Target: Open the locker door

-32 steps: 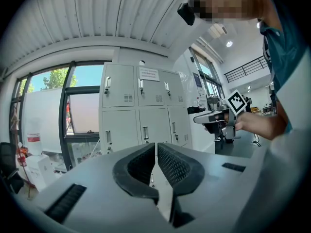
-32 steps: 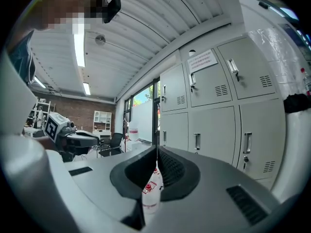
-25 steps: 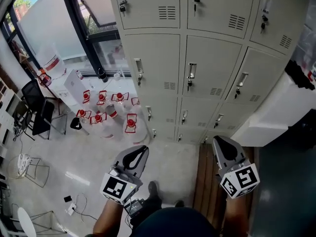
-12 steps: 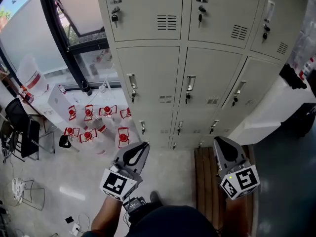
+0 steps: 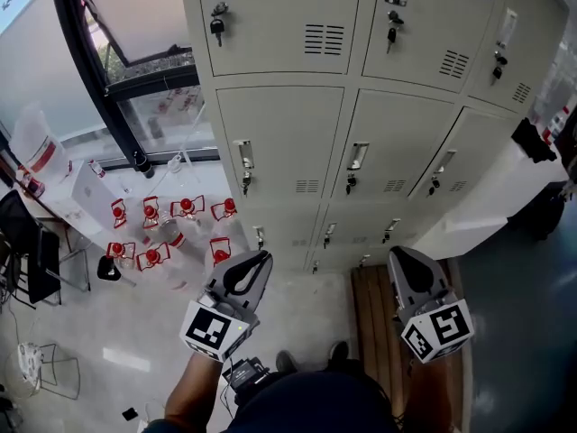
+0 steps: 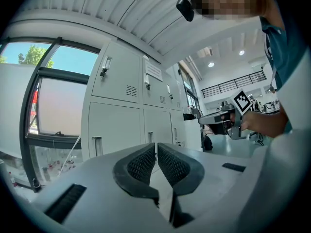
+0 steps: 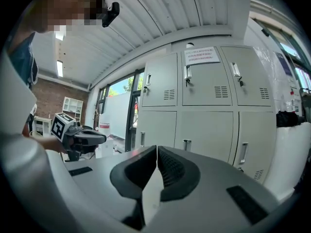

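Every locker door [image 5: 281, 138] in the grey bank of lockers [image 5: 270, 25] is closed. Each has a small metal handle [image 5: 243, 155] with a key [image 5: 245, 186] hanging just below; which door is meant I cannot tell. The left hand-held gripper [image 5: 259, 260] and the right hand-held gripper [image 5: 399, 256] are well short of the doors, each with jaws pressed together on nothing. Closed like that, neither can take a handle. A pinch on so thin a pull could also slip or snag the dangling key. Red-capped bottles [image 5: 151, 256] crowd the floor [image 5: 135, 332] by the bank's lower left corner, a trip risk when stepping in.
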`<state>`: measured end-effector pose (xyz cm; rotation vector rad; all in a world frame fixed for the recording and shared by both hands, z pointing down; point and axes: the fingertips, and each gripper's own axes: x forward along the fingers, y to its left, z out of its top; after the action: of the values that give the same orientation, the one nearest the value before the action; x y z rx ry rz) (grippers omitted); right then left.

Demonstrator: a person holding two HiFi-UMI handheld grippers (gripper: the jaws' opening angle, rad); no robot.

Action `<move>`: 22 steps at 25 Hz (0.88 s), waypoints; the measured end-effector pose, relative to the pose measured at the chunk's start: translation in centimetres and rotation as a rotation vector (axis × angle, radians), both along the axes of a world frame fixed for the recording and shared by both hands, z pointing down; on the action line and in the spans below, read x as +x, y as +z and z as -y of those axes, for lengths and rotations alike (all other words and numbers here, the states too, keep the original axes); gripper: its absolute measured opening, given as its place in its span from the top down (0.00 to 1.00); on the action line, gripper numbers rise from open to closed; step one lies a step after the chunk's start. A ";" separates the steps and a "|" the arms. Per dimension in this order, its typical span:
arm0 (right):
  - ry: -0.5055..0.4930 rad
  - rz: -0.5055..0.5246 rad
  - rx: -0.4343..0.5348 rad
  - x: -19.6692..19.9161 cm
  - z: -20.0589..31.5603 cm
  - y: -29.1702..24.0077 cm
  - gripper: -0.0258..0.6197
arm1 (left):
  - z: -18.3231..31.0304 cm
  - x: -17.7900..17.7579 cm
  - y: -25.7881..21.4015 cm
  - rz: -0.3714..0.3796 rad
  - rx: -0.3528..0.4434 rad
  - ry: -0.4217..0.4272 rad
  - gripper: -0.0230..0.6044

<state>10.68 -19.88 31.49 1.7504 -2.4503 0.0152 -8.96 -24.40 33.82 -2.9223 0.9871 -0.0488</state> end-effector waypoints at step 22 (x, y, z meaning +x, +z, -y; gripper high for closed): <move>-0.147 0.006 -0.046 -0.4 10.4 1.9 0.90 | 12.9 -2.7 2.0 0.063 0.000 -0.282 0.91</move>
<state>10.25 -30.31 33.42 1.5501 -2.5551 0.0613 -11.63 -37.31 35.86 -2.7387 1.3789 -0.1522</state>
